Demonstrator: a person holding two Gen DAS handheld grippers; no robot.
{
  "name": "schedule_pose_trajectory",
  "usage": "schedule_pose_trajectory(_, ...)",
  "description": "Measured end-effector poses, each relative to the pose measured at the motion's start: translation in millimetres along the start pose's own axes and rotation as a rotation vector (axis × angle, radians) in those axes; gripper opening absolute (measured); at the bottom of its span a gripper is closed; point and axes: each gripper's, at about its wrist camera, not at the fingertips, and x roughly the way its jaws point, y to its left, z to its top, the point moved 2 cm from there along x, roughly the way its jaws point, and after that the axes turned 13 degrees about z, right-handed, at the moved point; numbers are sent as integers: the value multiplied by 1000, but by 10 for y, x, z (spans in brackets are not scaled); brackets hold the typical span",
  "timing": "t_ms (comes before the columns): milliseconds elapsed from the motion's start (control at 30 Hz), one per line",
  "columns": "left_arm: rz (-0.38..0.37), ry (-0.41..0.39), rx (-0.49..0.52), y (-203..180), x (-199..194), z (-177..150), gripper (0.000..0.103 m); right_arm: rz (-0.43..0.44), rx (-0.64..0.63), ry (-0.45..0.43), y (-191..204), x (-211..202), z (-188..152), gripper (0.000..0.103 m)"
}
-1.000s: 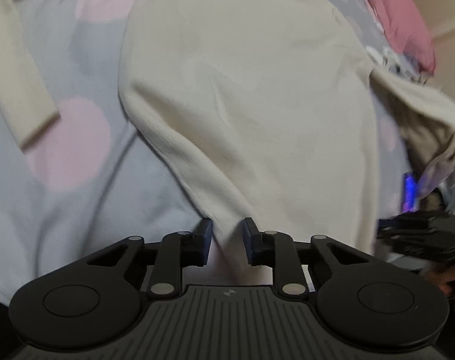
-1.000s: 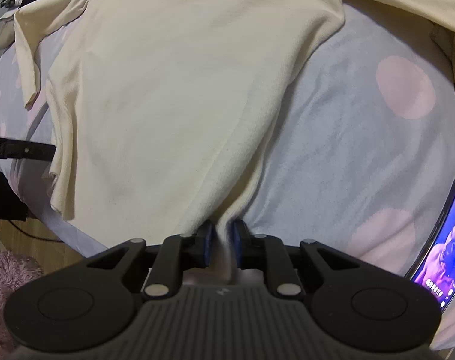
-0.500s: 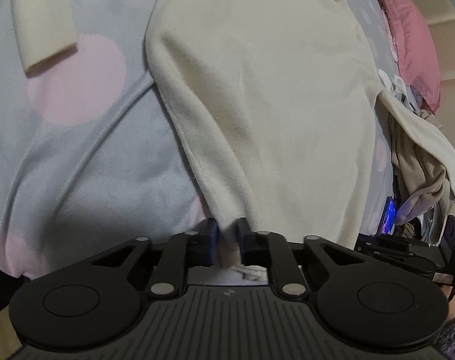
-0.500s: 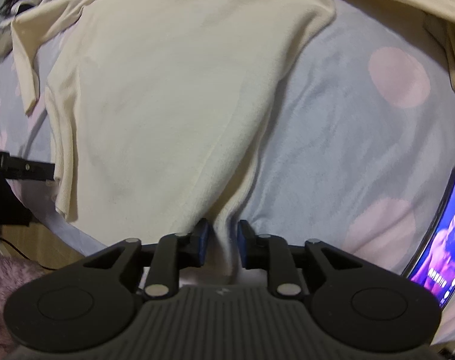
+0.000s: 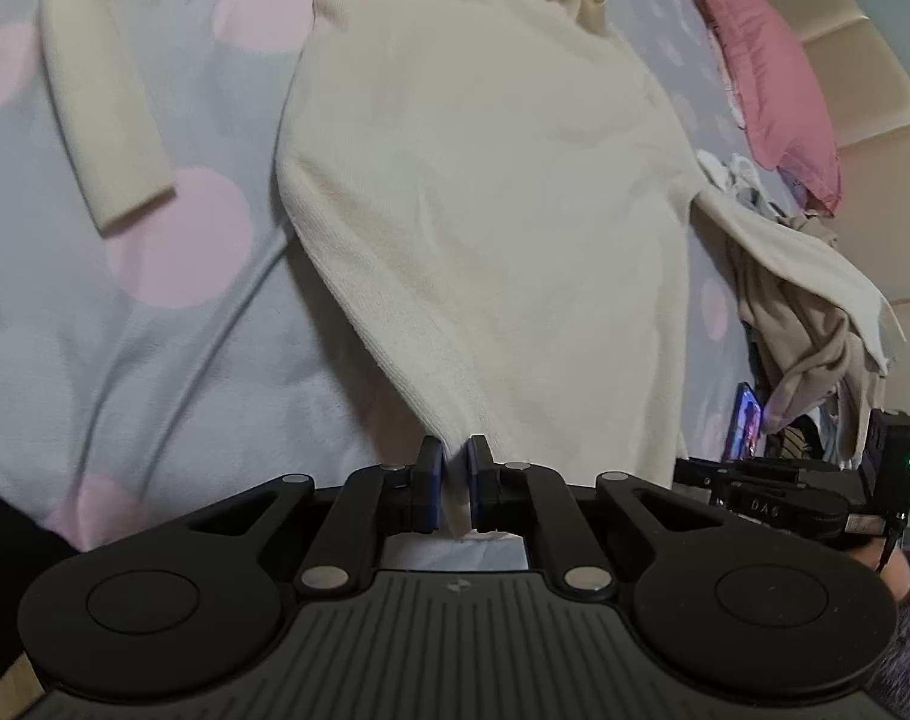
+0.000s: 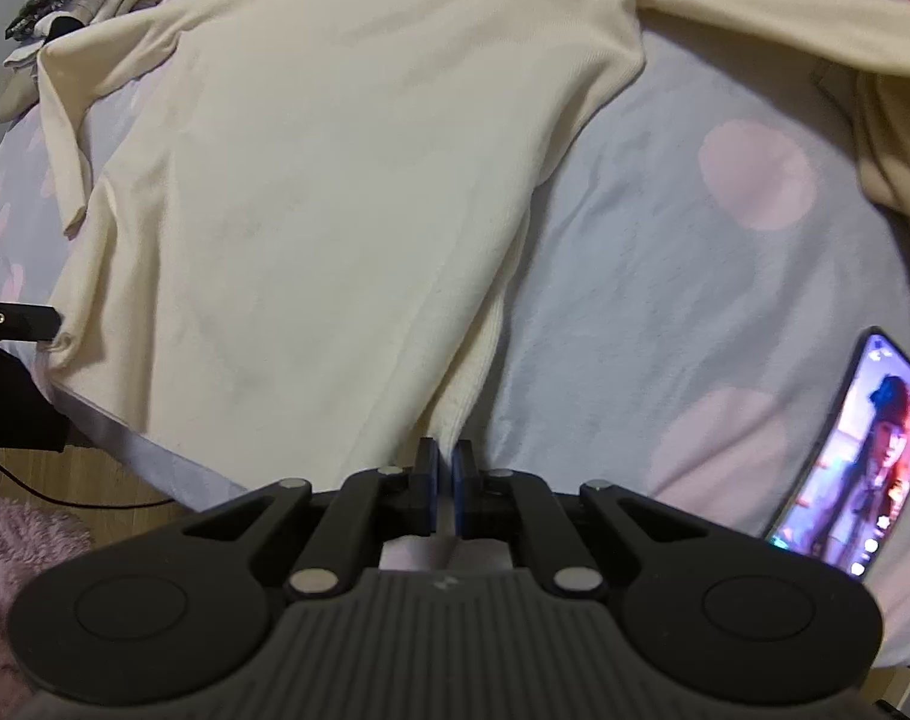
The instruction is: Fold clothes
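Cream sweater (image 5: 485, 180) hem — pinched by left gripper (image 5: 454, 465) and right gripper (image 6: 445, 462).

A lit phone (image 6: 863, 456) lies screen-up on a grey bedsheet with pink dots (image 6: 665, 276), a pink pillow (image 5: 767, 66) rests at the sheet's far edge, and wooden floor (image 6: 101, 480) shows beside its near edge.

Ahead of the jaws lies a plain cream sweater (image 5: 485, 192), its fine rib knit unpatterned. The bedsheet (image 5: 155, 360) under it is pale lavender-grey with large soft-pink dots. Far right of the left jaws sits a dusty-pink pillow (image 5: 767, 78); nearer, a beige garment (image 5: 815, 330). The blue-padded jaws are black.
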Motion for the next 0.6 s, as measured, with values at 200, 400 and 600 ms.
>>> schedule_pose_trajectory(200,47,-26,66,90,-436,54,3,-36,-25,-47,77,-487,40,5)
schedule_pose_trajectory(400,105,-19,85,235,-604,134,3,-104,-60,-7,90,-674,43,5)
schedule_pose_trajectory(600,188,33,139,275,-463,59,2,-145,-105,102,90,-501,-103,5)
